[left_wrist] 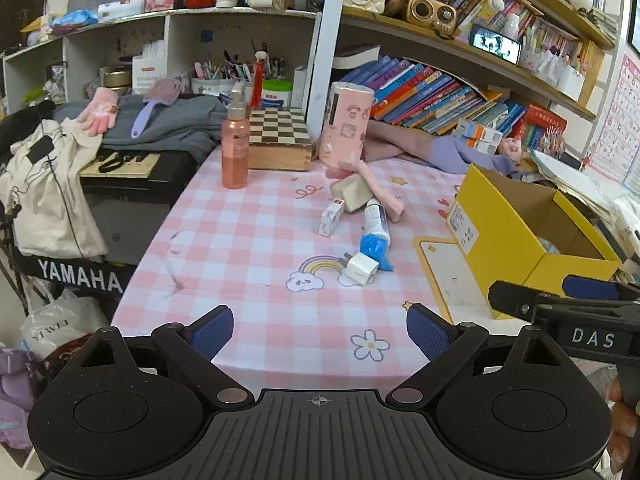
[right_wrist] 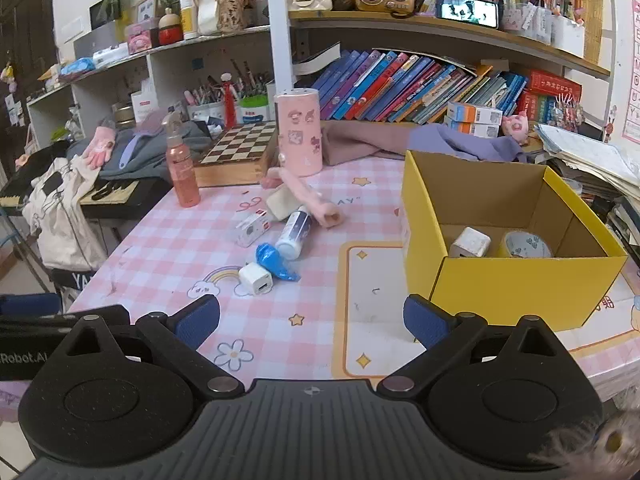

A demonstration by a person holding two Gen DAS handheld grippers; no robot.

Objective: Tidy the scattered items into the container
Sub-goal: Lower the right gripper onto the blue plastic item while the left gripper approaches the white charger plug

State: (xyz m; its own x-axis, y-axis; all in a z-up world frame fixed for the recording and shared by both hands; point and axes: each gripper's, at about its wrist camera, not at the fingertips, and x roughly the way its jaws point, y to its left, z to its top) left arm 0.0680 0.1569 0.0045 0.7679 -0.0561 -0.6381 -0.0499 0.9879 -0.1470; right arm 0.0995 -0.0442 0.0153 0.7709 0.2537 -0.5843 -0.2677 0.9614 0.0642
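Note:
A yellow cardboard box (right_wrist: pixel 520 284) (left_wrist: pixel 496 236) stands open on the right of the pink checked table; inside lie a white charger cube (right_wrist: pixel 470 242) and a roll of tape (right_wrist: pixel 526 245). Scattered in the middle are a white plug adapter (left_wrist: pixel 362 268) (right_wrist: pixel 256 279), a blue wrapped item (left_wrist: pixel 374 250) (right_wrist: pixel 274 260), a white tube (left_wrist: pixel 376 218) (right_wrist: pixel 295 234), a small white carton (left_wrist: pixel 331 218) (right_wrist: pixel 252 229), a beige block (left_wrist: pixel 352 192) and a pink glove (right_wrist: pixel 308 196). My left gripper (left_wrist: pixel 320 334) and right gripper (right_wrist: pixel 312 322) hover open and empty over the near edge.
A pink spray bottle (left_wrist: pixel 235 148), a chessboard box (left_wrist: pixel 278 138) and a pink cylinder (left_wrist: pixel 346 124) stand at the back. Clothes and bookshelves line the rear. A keyboard (left_wrist: pixel 120 168) with a cloth bag sits left of the table. The right gripper's fingers (left_wrist: pixel 560 300) show beside the box.

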